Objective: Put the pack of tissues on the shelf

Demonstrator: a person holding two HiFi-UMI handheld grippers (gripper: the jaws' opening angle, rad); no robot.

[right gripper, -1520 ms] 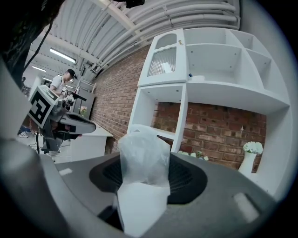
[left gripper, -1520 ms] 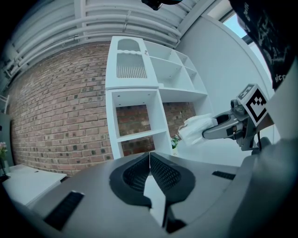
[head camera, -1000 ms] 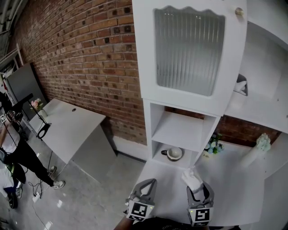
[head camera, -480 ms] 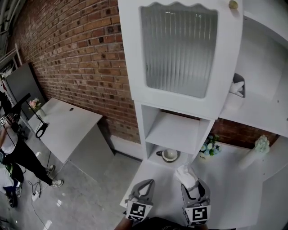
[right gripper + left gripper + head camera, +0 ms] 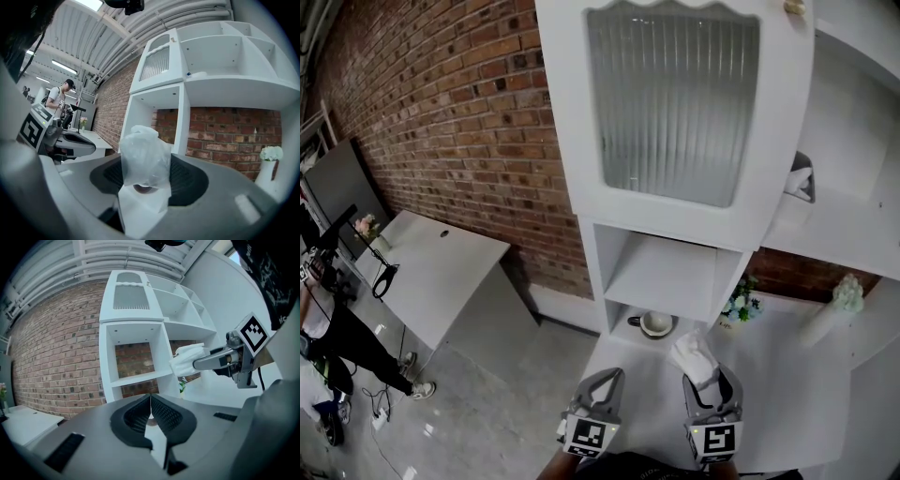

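Observation:
A white pack of tissues in clear wrap sits between the jaws of my right gripper, which is shut on it; the pack fills the middle of the right gripper view. From the left gripper view the pack sticks out ahead of the right gripper, level with the shelf openings. My left gripper is shut with nothing in it, its pads meeting. The white shelf unit stands just ahead, with an open cubby in the middle and a lower cubby holding a cup.
A ribbed-glass cabinet door hangs above the cubbies. Small flowers and a white vase stand on the white counter to the right. A white table and a person are at far left by the brick wall.
Both grippers have edged toward the shelf unit, and the right one has risen a little with the tissue pack. The jaws keep the same stance.

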